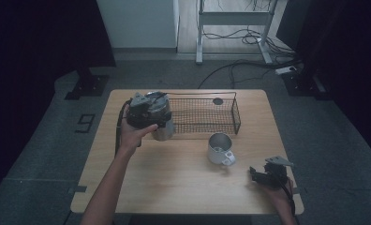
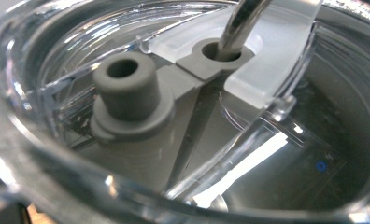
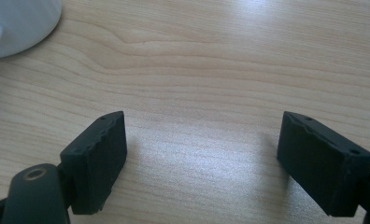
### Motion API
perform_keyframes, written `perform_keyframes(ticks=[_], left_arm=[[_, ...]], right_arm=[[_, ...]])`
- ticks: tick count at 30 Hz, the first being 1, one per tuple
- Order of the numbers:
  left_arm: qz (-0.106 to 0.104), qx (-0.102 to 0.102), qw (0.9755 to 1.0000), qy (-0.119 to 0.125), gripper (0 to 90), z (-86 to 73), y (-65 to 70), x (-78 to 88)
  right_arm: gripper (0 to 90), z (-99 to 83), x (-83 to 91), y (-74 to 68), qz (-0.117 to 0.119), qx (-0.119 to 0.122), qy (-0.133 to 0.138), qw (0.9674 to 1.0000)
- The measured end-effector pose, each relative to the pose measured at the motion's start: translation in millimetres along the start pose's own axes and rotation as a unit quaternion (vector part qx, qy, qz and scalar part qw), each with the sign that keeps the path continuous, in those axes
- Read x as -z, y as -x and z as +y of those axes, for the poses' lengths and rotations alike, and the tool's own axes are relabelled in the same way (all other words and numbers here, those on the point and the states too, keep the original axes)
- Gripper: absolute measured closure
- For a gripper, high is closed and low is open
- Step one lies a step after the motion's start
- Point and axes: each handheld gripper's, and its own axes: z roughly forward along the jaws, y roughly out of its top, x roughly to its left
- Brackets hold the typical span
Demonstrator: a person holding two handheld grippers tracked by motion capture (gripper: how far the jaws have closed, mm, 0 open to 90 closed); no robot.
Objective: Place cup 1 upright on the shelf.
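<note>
The left hand-held gripper (image 1: 148, 112) is raised over the far left part of the surface (image 1: 174, 183), the forearm stretched forward; it sits on top of a steel tumbler (image 1: 162, 129) with a clear lid (image 2: 267, 60), just beside the wire basket (image 1: 207, 115); whether its jaws pinch the tumbler, I cannot tell; the right hand-held gripper (image 3: 202, 158) rests low at the near right corner, jaws spread apart with nothing between, near a white mug (image 1: 219, 149).
</note>
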Motion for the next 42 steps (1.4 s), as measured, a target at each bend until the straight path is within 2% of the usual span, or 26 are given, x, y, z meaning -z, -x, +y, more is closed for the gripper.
perform_keyframes(ticks=[6,10,14,24,33,42], left_arm=[[0.009,0.006,0.9999,0.005,4.1,4.0,-2.0,-2.7],[0.008,0.011,0.9999,0.009,4.1,7.1,-5.2,-3.3],[0.010,0.007,0.9999,0.011,4.1,11.3,-6.5,-6.0],[0.005,0.007,0.9999,0.008,4.1,20.5,-11.4,-22.1],[0.015,0.002,0.9999,-0.002,4.1,23.9,-18.0,-38.8],[0.013,-0.001,0.9999,-0.005,4.1,29.6,-17.9,-48.7]], right_arm=[[15.9,0.0,0.0,0.0,0.000,0.000,0.000,1.0000],[15.9,0.0,0.0,0.0,0.000,0.000,0.000,1.0000],[15.8,0.0,0.0,0.0,0.000,0.000,0.000,1.0000],[16.0,-0.2,0.2,-0.2,-0.002,-0.002,0.000,1.0000],[16.0,-0.2,0.3,-0.1,-0.004,-0.004,0.000,1.0000],[16.2,-0.2,0.3,-0.1,-0.004,-0.004,0.000,1.0000]])
